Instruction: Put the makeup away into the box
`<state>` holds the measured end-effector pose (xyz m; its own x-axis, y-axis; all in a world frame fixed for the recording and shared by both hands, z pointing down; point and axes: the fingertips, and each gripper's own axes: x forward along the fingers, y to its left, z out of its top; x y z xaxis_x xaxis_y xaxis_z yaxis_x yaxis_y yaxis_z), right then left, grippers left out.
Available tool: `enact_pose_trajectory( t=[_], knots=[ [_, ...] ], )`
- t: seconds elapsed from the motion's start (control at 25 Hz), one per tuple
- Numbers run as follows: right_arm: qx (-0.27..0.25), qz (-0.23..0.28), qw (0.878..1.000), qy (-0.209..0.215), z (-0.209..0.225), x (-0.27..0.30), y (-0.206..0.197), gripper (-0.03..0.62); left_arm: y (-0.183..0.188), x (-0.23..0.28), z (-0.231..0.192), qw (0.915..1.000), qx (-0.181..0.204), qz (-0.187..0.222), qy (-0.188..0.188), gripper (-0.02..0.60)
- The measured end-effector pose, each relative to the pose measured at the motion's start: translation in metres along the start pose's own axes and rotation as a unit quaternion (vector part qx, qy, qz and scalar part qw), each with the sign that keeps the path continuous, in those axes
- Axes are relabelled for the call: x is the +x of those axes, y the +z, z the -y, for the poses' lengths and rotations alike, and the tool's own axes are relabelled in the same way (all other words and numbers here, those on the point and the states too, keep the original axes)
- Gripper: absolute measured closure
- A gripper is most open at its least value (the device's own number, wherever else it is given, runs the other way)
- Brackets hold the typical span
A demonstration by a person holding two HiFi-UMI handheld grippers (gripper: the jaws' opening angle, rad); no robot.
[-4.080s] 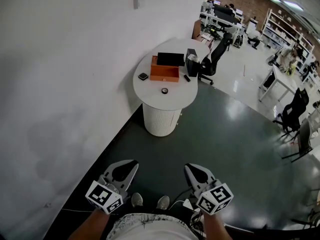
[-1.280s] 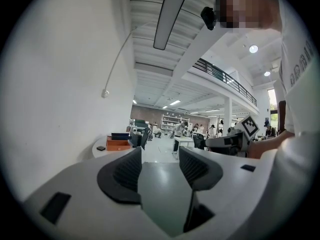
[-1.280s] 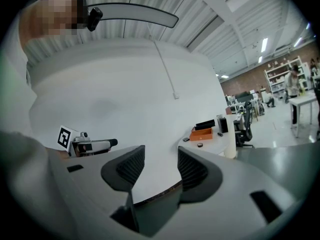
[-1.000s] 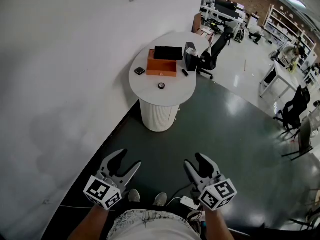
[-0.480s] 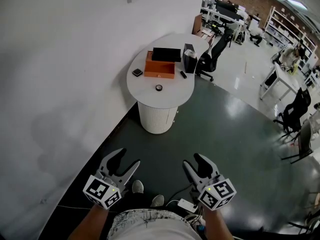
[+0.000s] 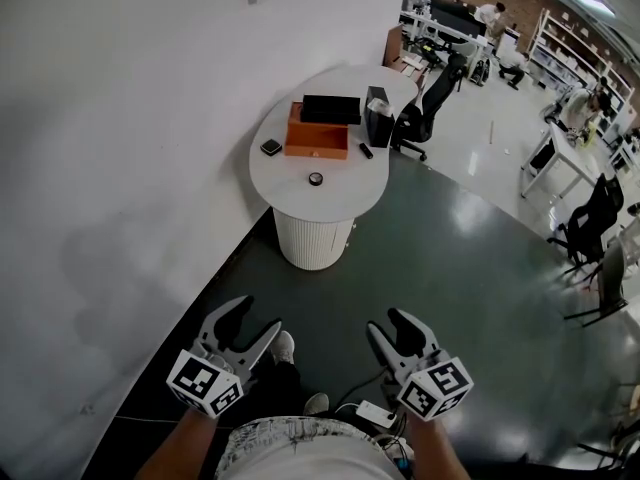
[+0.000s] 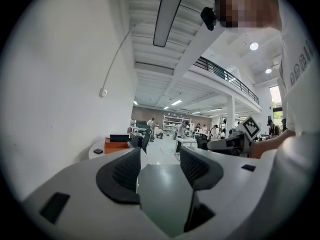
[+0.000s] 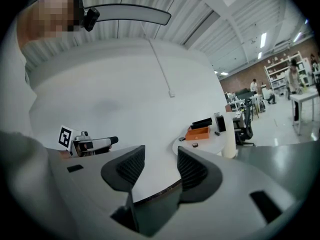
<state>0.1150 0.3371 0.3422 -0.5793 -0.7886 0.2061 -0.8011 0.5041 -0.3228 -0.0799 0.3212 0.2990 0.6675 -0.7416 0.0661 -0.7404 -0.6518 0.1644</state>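
Observation:
Far ahead stands a round white table [image 6: 300,203] with an open orange box [image 6: 316,139] on it. Around the box lie a small dark compact [image 6: 270,147], a small round pot [image 6: 316,179] and a slim black stick [image 6: 366,151]. A black lid [image 6: 331,109] sits behind the box. Both grippers hang low by my waist, far from the table. My left gripper [image 6: 252,325] is open with nothing between its jaws, and so is my right gripper [image 6: 392,330]. The orange box [image 7: 116,145] shows small in the left gripper view, and the same box [image 8: 198,132] shows in the right gripper view.
A white wall [image 6: 120,168] runs along the left, right up to the table. A dark upright case [image 6: 378,116] stands at the table's right edge, with a black office chair [image 6: 425,118] beside it. Dark glossy floor [image 6: 450,268] lies between me and the table. Desks and people fill the far room.
One shoe has stepped forward under me and the table has drifted a little left in the head view. Both grippers keep the same open pose.

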Motion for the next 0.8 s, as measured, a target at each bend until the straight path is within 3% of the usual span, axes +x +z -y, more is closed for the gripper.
enact_pose_trajectory(
  t=[0.8],
  knots=[
    [0.012,-0.016,1.000,-0.015,0.044,0.105,0.021,0.390,0.003,0.075,-0.098,0.9998,-0.015,-0.013,-0.007,0.331]
  ],
)
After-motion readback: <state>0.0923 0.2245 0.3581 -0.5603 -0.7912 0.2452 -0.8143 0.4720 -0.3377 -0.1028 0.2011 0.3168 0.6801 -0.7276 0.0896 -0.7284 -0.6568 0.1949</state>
